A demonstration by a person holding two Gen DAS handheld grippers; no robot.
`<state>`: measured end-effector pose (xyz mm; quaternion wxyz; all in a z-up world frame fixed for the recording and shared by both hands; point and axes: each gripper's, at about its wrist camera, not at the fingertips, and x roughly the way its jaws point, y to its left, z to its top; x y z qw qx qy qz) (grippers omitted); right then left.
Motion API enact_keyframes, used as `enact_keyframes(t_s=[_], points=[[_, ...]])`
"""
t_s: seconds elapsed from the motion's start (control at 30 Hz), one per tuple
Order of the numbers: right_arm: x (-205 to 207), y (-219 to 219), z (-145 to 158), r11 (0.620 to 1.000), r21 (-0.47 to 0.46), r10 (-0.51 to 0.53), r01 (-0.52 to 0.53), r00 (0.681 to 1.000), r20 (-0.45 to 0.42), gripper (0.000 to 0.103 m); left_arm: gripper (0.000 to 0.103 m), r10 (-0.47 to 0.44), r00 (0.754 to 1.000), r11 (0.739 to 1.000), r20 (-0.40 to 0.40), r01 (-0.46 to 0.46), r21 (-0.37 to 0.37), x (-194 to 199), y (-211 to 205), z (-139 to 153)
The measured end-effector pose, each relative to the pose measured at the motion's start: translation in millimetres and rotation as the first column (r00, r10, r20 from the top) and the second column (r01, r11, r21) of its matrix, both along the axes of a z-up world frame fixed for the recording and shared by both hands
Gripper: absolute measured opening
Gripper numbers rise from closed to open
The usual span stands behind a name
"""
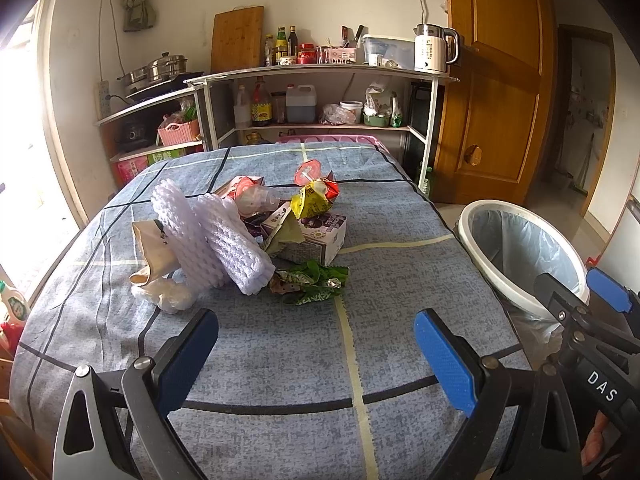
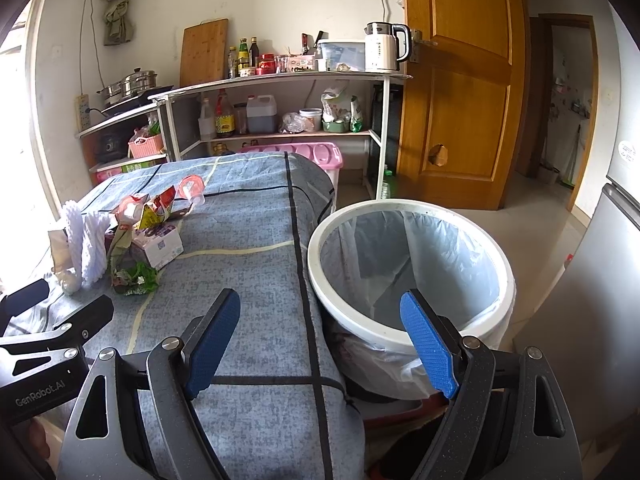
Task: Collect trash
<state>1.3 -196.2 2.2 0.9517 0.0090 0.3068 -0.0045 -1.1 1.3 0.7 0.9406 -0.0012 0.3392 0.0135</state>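
Note:
A pile of trash lies on the blue checked tablecloth (image 1: pixel 280 344): white foam netting (image 1: pixel 216 240), a green wrapper (image 1: pixel 316 284), a purple-white carton (image 1: pixel 320 232), a yellow-red carton (image 1: pixel 314 198), a beige paper bag (image 1: pixel 154 250). The pile also shows in the right wrist view, with the netting (image 2: pixel 90 240) and the green wrapper (image 2: pixel 136 278). My left gripper (image 1: pixel 316 356) is open and empty, short of the pile. My right gripper (image 2: pixel 320 344) is open and empty, over the table edge beside the white trash bin (image 2: pixel 408 268), which is lined with a clear bag. The bin also shows in the left wrist view (image 1: pixel 520 256).
Metal shelves (image 1: pixel 320 76) with bottles, a kettle (image 1: pixel 432 48) and pots stand behind the table. A pink lidded box (image 2: pixel 304 152) sits at the table's far end. A wooden door (image 2: pixel 460 92) stands at right, a grey fridge (image 2: pixel 600 280) at far right.

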Motion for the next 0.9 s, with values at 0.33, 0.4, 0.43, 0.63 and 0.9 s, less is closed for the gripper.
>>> enact_keyframes(t_s=[0.33,0.4,0.43,0.63,0.9], points=[[0.1,0.2,0.3,1.0,-0.003,0.001,-0.001,1.0,0.001,0.083,0.1,0.001,1.0,1.0,0.003,-0.001,-0.001,-0.5,-0.7,0.1],[-0.4,0.0,0.4,1.0,0.0,0.002,-0.002,1.0,0.001,0.083,0.1,-0.001,1.0,1.0,0.004,0.001,0.0,-1.0,-1.0,0.6],[-0.2,-0.2,0.4,1.0,0.0,0.002,-0.002,1.0,0.0,0.083,0.1,0.0,1.0,1.0,0.005,0.0,-0.001,-1.3,-0.9,0.7],[-0.5,0.5,0.7,1.0,-0.003,0.001,-0.001,1.0,0.001,0.083,0.1,0.0,1.0,1.0,0.004,0.0,0.0,-1.5,-1.4,1.3],[-1.1,1.3,0.5,1.0,-0.004,0.0,0.0,1.0,0.003,0.083,0.1,-0.001,1.0,1.0,0.007,0.001,-0.001,-2.1,-1.7,1.4]])
